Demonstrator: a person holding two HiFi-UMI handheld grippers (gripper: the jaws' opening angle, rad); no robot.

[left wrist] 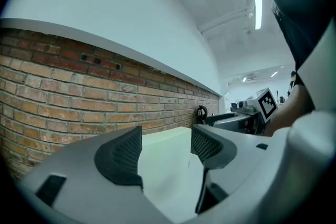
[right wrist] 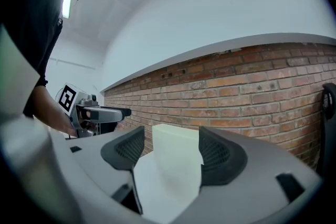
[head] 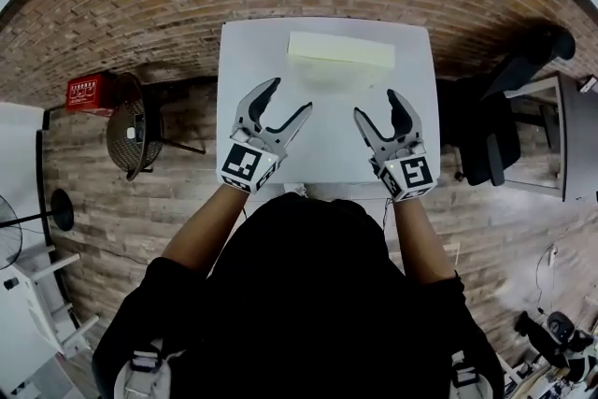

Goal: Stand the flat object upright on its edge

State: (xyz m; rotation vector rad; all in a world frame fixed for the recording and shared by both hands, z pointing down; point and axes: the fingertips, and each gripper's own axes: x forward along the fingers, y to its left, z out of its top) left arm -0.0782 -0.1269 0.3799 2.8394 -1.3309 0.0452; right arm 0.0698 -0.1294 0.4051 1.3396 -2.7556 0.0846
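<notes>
A pale cream flat block [head: 339, 49] stands on the far half of the white table [head: 245, 121]. In the right gripper view the block [right wrist: 176, 147] rises as a tall narrow slab, apparently on its long edge. My left gripper [head: 290, 96] hovers in front of its left part, jaws open and empty. My right gripper [head: 377, 105] hovers in front of its right part, also open with nothing between the pads. Neither gripper touches the block. The left gripper view shows the block [left wrist: 163, 145] beyond the open left gripper [left wrist: 165, 148]. The block also shows beyond the open right gripper [right wrist: 170, 153].
A brick wall [left wrist: 63, 92] runs behind the table. Left of the table are a red box [head: 89, 93] and a round mesh chair [head: 129, 128]. A black office chair [head: 500, 121] stands at the right, and a fan [head: 9, 238] at the far left.
</notes>
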